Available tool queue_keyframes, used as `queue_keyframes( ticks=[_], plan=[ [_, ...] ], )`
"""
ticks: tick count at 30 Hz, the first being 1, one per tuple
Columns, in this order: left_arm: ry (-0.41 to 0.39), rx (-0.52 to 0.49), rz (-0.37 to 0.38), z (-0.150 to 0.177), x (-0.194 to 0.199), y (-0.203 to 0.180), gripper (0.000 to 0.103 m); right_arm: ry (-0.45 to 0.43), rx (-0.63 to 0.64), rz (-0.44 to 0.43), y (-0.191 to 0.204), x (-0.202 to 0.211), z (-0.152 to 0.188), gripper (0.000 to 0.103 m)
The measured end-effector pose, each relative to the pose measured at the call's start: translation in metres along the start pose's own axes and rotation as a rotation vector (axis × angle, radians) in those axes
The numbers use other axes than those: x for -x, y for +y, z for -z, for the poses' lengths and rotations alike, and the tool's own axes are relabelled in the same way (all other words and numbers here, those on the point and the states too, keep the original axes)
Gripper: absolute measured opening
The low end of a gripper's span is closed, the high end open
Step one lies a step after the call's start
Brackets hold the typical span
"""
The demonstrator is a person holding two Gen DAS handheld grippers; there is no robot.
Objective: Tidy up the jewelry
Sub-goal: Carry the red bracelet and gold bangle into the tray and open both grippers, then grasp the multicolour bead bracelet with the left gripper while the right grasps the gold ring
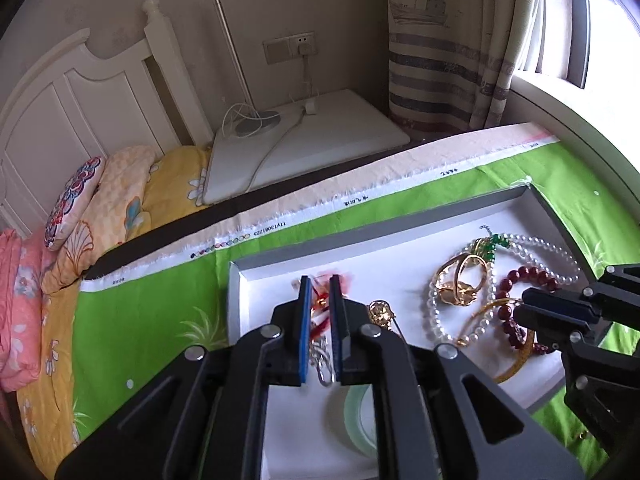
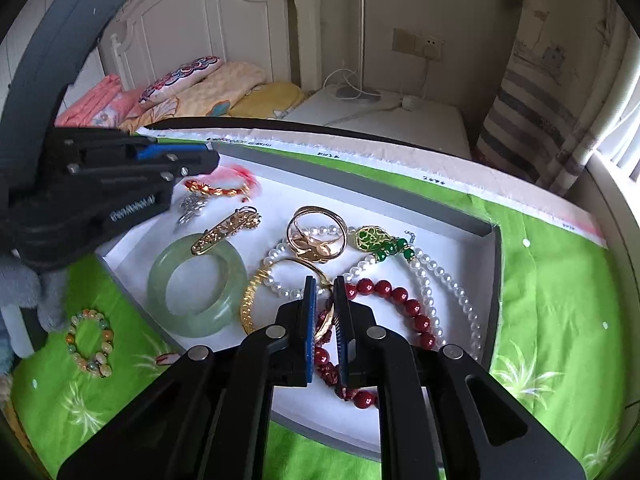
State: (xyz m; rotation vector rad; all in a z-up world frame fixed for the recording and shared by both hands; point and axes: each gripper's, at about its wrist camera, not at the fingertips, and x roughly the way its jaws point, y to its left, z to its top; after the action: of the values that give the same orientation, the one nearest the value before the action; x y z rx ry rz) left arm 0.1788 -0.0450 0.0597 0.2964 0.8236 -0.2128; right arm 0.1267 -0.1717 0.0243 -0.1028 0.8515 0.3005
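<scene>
Selvedge print at the green cloth's (image 1: 152,312) upper edge was too blurred to read. Left tool (image 1: 320,292) and right tool (image 2: 325,292) hovered nearly clenched, empty, over the jewelry tray (image 2: 486,280).

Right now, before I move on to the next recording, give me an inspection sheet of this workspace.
Surface: green printed cloth spread over a bed.
Job's things: shallow grey tray holds jade bangle, pearl necklace, red bead bracelet, gold bangle, gold rings, gold hairpin, red cord bracelet.
Clutter: multicoloured bead bracelet lies outside the tray.
Grippers: left gripper and right gripper over the tray, jaws nearly shut, gripping nothing.
Cables: white lamp cord on nightstand.
Surroundings: headboard, pillows, striped curtain, window.
</scene>
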Motion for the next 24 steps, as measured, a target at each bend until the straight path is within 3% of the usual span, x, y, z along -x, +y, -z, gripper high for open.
queue_keyframes(
  ticks=[2, 5, 10, 12, 15, 21, 24],
  plan=[
    [-0.003, 0.006, 0.0, 0.003, 0.0, 0.0, 0.023, -0.016, -0.016, -0.008, -0.004, 0.006, 0.0, 0.02],
    [-0.036, 0.012, -0.022, 0.009, 0.012, 0.004, 0.054, -0.051, -0.039, -0.022, -0.011, 0.02, 0.003, 0.03],
    [-0.1, 0.049, -0.045, 0.025, 0.048, 0.02, 0.072, -0.12, -0.065, -0.04, -0.02, 0.059, 0.017, 0.03],
    [-0.136, 0.081, -0.07, 0.036, 0.067, 0.031, 0.084, -0.146, -0.074, -0.047, -0.022, 0.075, 0.025, 0.03],
    [-0.185, 0.143, -0.099, 0.06, 0.097, 0.043, 0.094, -0.179, -0.074, -0.047, -0.023, 0.097, 0.041, 0.033],
    [-0.215, 0.222, -0.192, 0.129, 0.145, 0.059, 0.097, -0.195, -0.083, -0.076, -0.02, 0.124, 0.081, 0.036],
    [-0.208, 0.301, -0.183, 0.172, 0.16, 0.066, 0.098, -0.186, -0.112, -0.102, -0.018, 0.13, 0.099, 0.038]
  ],
)
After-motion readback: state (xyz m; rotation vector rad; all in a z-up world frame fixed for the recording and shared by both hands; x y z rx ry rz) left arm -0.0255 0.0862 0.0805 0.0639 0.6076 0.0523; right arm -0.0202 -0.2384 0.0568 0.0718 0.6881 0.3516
